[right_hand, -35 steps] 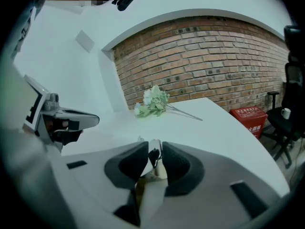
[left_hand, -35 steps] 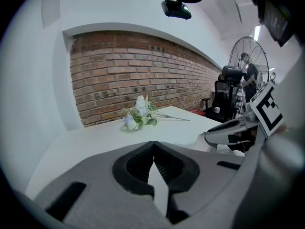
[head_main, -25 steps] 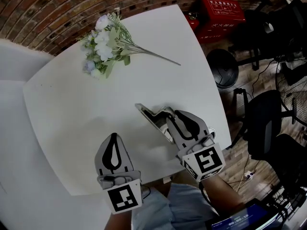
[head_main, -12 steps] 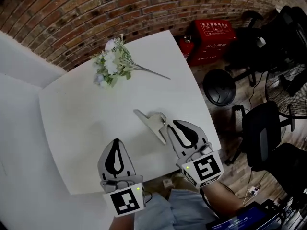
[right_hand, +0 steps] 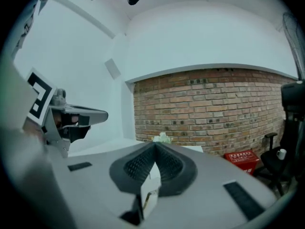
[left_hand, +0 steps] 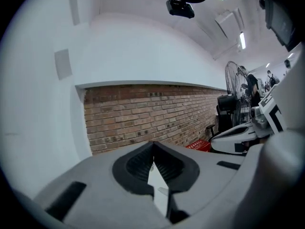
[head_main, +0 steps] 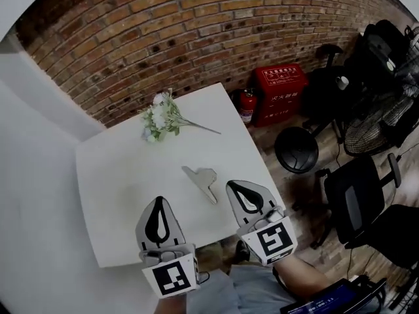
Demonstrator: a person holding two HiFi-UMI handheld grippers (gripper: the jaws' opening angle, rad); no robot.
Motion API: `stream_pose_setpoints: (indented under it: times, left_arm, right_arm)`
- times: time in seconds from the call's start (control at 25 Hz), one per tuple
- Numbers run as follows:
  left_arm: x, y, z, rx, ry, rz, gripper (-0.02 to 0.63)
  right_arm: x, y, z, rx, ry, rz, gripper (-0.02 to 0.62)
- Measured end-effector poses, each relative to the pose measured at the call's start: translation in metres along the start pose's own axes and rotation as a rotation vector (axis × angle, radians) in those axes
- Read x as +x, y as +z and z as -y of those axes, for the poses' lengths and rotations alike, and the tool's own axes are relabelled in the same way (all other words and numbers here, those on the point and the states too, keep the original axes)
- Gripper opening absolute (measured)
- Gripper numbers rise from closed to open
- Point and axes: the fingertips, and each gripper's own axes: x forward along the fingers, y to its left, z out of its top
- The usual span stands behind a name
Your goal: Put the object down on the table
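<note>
While nothing is being carried, the white desk (head_main: 118, 175) holds two things well apart. A red box (head_main: 283, 90) stands on the floor past the desk's far right corner, a fire extinguisher (head_main: 247, 104) just beside it; what the box holds cannot be made out. A bouquet (head_main: 160, 116) lies at the far edge. The object (head_main: 201, 178), pale, flat and angular, rests on the desk toward the right edge. The right gripper (head_main: 230, 185) hovers near it without touching, its jaws closing fully together on nothing. The left gripper (head_main: 157, 200) hangs over the near edge, clenched and empty.
</note>
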Motion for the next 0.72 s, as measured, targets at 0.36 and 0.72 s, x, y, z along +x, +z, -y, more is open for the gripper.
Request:
stream_pose_setpoints:
  times: [0.36, 0.72]
  left_arm:
    - [-0.021, 0.034, 0.016, 0.002, 0.015, 0.075, 0.009]
    - [-0.028, 0.039, 0.022, 0.014, 0.011, 0.082, 0.009]
  right_arm:
    - [-0.031, 0.037, 0.004, -0.065, -0.011, 0.071, 0.005]
    - [-0.038, 0.041, 0.003, -0.058, -0.002, 0.091, 0.005]
